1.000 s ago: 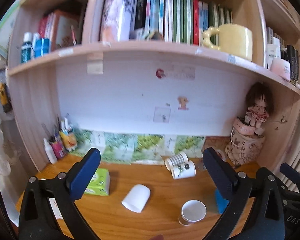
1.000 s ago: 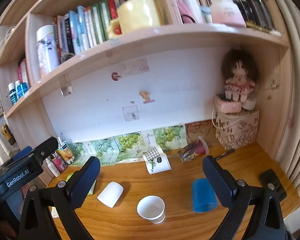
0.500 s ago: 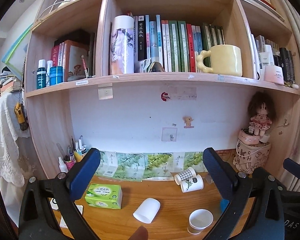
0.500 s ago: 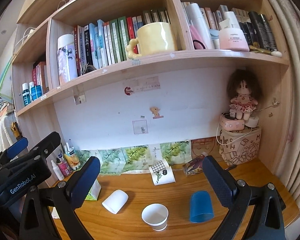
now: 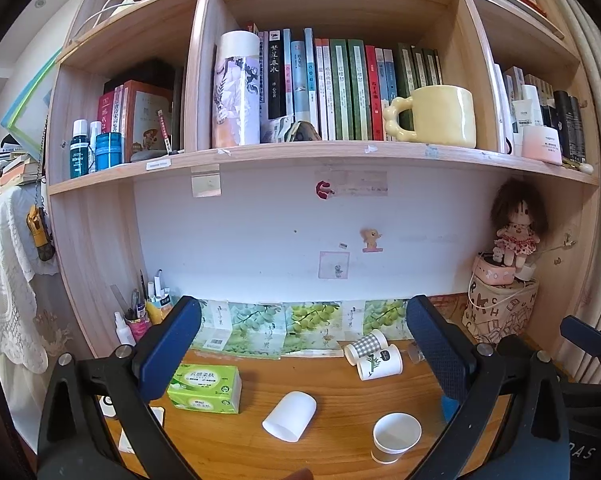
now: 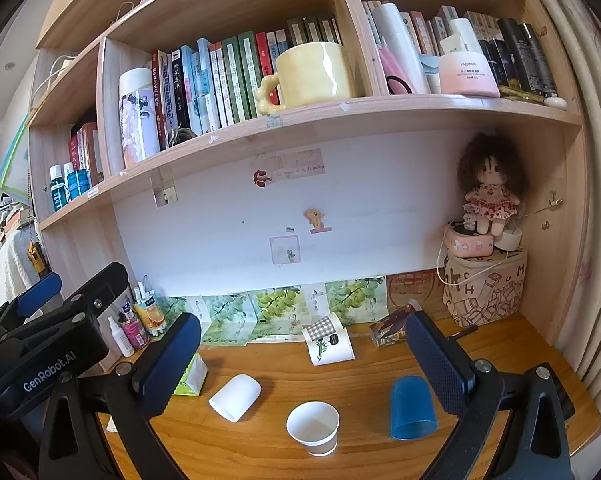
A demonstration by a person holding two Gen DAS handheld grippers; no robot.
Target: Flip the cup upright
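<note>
A white cup (image 5: 289,415) lies on its side on the wooden desk (image 5: 332,396); it also shows in the right wrist view (image 6: 235,397). A white paper cup (image 5: 396,437) (image 6: 313,428) stands upright with its mouth up. A blue cup (image 6: 412,407) stands upside down at the right. My left gripper (image 5: 304,344) is open and empty, held back above the desk's front. My right gripper (image 6: 302,360) is open and empty, also held back. The left gripper's body shows at the left of the right wrist view (image 6: 44,344).
Two patterned cups (image 5: 374,354) lie on their sides near the back wall. A green tissue pack (image 5: 204,388) lies at the left. Bottles and pens (image 5: 140,312) stand in the back left corner. A doll on a box (image 6: 486,256) fills the back right. A shelf (image 5: 320,152) overhangs the desk.
Both grippers have pulled back and up from the desk, so the cups look smaller and more of the shelves shows. The cups have not moved.
</note>
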